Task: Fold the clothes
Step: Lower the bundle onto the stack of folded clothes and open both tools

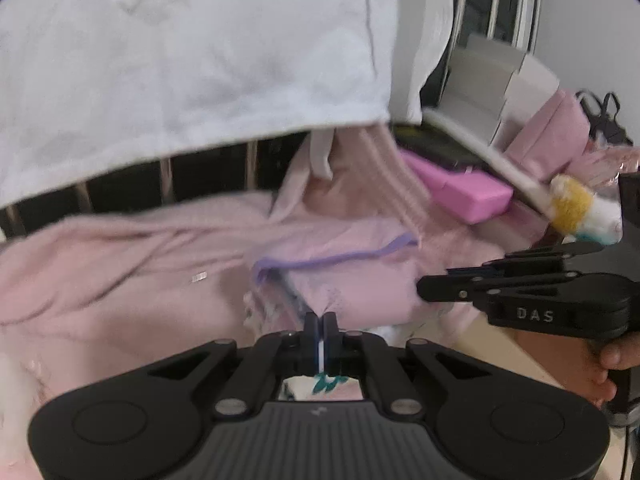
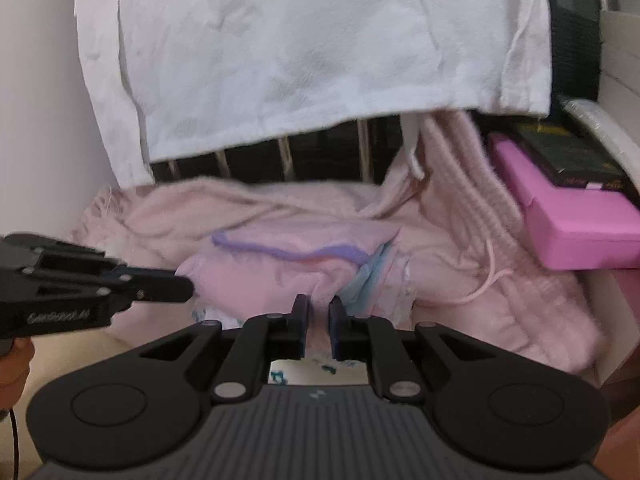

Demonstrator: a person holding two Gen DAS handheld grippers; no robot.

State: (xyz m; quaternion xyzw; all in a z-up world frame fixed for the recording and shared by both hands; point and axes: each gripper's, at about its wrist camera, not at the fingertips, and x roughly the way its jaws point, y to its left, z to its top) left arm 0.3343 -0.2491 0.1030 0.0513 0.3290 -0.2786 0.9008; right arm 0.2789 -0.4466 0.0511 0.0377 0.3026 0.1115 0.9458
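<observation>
1. Two box-like containers show to the right of the clothes: a bright pink box [image 2: 576,216] with its lid shut, contents hidden, and a dark flat box [image 2: 568,158] resting on top of it
2. Behind them in the left wrist view stands an open white cardboard box [image 1: 500,80]; what it holds cannot be told
3. One small pink garment with a purple trim [image 2: 280,260] lies on top of a heap of pale pink fleecy clothes [image 2: 480,272], with a white cloth [image 2: 300,48] hanging over a rail above it
4. Left gripper [image 1: 320,322] has its fingers [image 1: 310,322] pressed together at the near edge of the small pink garment; a thin sliver of white and blue fabric shows between the pads, so it is pinching that edge
5. Right gripper [image 2: 319,316] has its fingers [image 2: 301,316] nearly closed, a narrow gap between them filled with a fold of the pink garment's near edge, which the pads appear to press on
6. Both grippers take the same near edge side by side, the left one to the left of the right one, each seen from the other's camera with a hand [image 1: 608,364] on its handle
</observation>
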